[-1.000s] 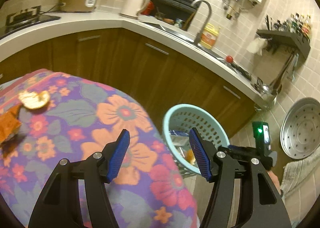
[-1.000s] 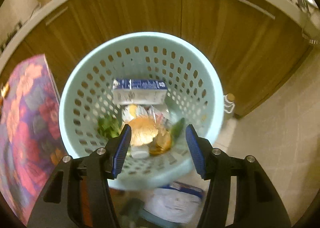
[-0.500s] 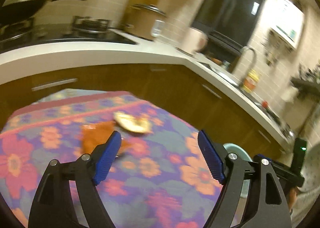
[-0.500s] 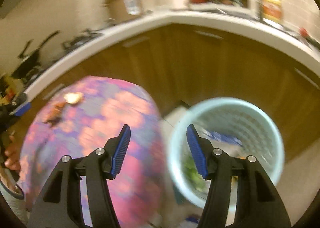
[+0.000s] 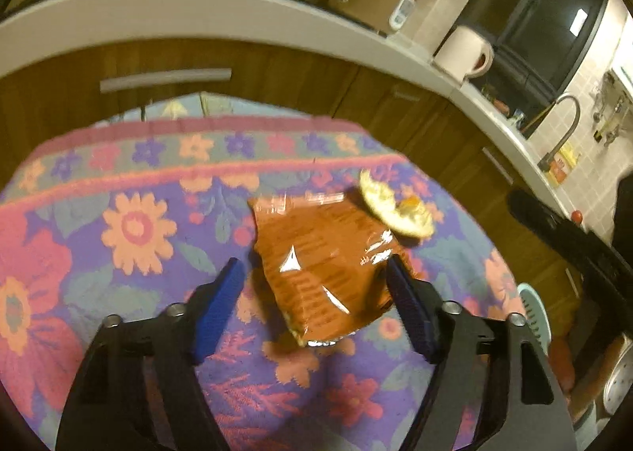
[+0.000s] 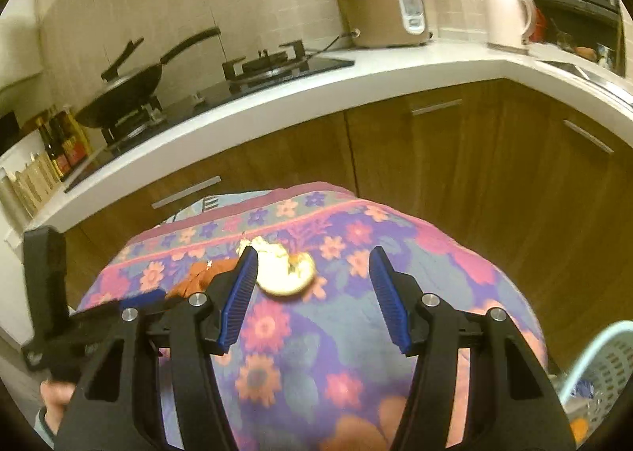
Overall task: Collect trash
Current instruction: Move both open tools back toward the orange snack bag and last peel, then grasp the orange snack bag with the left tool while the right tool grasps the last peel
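Note:
An orange foil snack wrapper lies on the flowered tablecloth. A pale peel scrap lies at its far right corner. My left gripper is open, its blue pads on either side of the wrapper's near end, just above it. In the right wrist view my right gripper is open and empty above the cloth, the peel scrap just past its left pad. The wrapper is partly hidden behind that finger. The light-blue trash basket stands at the lower right.
Brown cabinets under a white counter curve around the table. A wok, a rice cooker and a kettle stand on the counter. The basket rim shows past the table's right edge.
Both grippers have swung away from the basket to the table. My left gripper has closed in on the wrapper; my right gripper now faces the peel scrap.

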Motion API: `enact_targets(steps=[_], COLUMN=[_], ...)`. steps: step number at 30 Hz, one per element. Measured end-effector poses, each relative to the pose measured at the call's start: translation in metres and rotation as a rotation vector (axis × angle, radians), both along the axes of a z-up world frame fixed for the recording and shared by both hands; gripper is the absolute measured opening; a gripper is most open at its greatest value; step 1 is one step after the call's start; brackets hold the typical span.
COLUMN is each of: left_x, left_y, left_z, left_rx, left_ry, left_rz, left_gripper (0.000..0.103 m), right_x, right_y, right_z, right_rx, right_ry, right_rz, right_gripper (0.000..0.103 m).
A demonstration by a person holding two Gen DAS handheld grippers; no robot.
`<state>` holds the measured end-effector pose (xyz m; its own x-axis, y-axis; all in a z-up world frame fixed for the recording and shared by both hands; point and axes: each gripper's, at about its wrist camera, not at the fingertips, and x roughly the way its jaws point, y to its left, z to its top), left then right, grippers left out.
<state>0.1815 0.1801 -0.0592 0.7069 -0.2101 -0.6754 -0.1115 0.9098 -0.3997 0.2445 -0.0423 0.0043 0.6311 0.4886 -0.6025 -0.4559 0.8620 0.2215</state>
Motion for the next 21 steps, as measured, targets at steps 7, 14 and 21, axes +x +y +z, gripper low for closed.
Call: enact_targets(steps=[7, 14, 21], left_x=[0.001, -0.003, -0.010], left_y=[-0.007, -0.009, -0.007], left_z=[-0.003, -0.001, 0.003], left_rx=[0.084, 0.075, 0.060], left_ry=[0.022, 0.011, -0.017], left_rz=[0.000, -0.012, 0.006], left_gripper=[0.045, 0.025, 0.016], right_x=[0.030, 0.033, 0.032], right_y=[0.024, 0.046, 0.059], right_z=[-0.034, -0.046, -0.054], right_rx=[-0.018, -0.116, -0.186], right_ry=[0.090, 0.117, 0.142], right_rz=[0.010, 0.034, 0.078], right_gripper=[0.055, 0.051, 0.011])
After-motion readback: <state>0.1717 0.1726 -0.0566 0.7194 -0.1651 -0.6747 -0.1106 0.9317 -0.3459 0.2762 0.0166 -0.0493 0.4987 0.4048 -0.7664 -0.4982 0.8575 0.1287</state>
